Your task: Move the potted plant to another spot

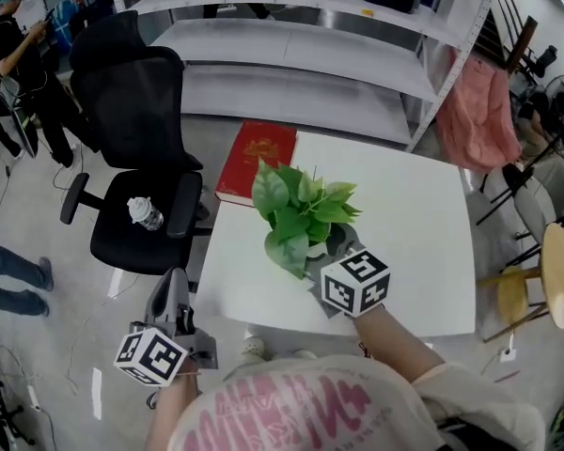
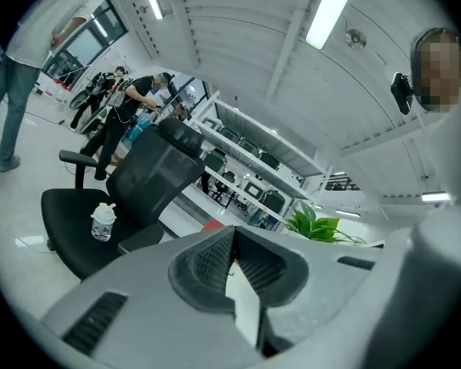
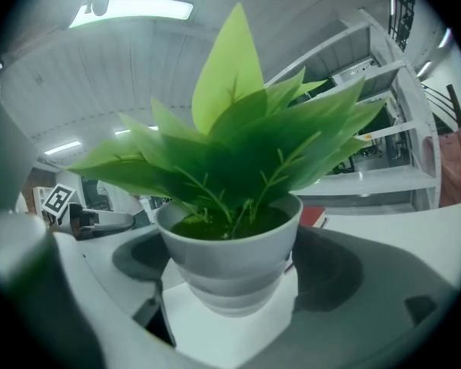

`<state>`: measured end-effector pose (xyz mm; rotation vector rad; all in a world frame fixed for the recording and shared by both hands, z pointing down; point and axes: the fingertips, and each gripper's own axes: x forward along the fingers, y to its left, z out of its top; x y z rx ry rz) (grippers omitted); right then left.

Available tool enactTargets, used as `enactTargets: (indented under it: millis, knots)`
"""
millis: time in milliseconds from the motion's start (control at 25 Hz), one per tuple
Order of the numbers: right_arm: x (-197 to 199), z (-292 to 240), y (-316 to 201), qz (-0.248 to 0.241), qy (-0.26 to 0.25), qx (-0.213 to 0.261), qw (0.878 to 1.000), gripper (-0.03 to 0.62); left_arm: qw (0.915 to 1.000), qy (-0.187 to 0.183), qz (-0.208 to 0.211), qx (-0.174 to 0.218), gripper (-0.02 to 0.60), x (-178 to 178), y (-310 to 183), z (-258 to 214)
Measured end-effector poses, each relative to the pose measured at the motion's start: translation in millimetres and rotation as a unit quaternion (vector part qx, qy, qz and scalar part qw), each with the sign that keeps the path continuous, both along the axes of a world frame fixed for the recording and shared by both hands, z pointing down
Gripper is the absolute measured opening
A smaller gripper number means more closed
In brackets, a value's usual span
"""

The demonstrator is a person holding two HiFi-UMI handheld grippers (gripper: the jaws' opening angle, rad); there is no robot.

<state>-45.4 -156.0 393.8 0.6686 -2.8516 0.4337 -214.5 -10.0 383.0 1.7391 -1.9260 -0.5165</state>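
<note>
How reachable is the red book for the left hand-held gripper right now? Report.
Probably yes: the left hand-held gripper hangs off the table's near-left corner, and the way to the red book looks free; the potted plant sits right of it.

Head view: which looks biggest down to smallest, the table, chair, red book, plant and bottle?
1. white table
2. black chair
3. potted plant and red book: they look about alike, so I won't rank them
4. bottle, on the chair seat
</note>
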Motion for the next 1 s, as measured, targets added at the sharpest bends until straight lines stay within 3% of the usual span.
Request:
enactTargets:
  millis: [600, 1000]
  knots:
    - [-68, 19, 35, -0.126, 0.019, 0.0, 0.992, 0.506, 0.9915, 0.01, -0.13, -0.006, 0.003, -29, 70, 11]
    - [-94, 33, 74, -0.193, 0.03, -0.008, 0.981, 0.505, 0.9792, 0.008, -0.203, -0.009, 0.003, -30, 130, 13]
